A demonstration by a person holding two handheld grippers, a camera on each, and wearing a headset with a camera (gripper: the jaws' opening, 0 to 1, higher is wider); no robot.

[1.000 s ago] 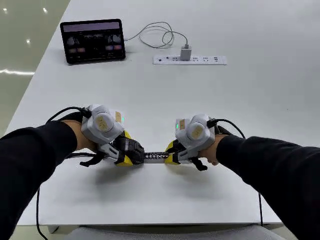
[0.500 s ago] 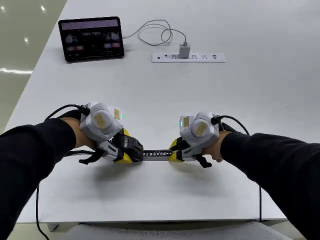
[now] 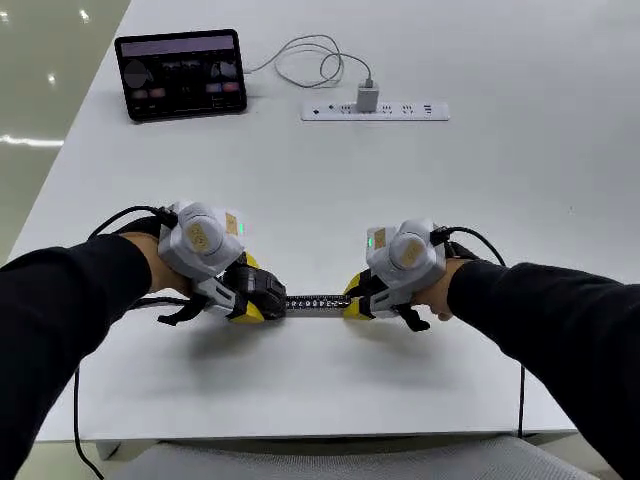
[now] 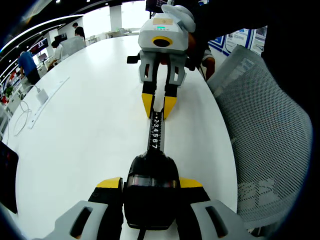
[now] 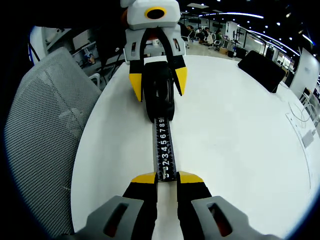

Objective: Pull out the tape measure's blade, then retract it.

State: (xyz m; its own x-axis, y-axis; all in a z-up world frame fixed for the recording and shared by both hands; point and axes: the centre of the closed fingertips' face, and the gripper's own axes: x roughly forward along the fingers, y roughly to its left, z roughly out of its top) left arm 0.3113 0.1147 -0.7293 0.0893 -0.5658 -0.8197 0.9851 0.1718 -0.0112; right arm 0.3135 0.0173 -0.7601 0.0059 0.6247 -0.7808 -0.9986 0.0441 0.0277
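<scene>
The left gripper (image 3: 248,302) has its fingers (image 4: 109,183) closed around the black tape measure (image 3: 262,293), which sits on the white surface (image 3: 300,190). A short length of blade (image 5: 164,150) stretches from these fingers to the right gripper (image 3: 356,303), whose closed fingers pinch its tip.
</scene>
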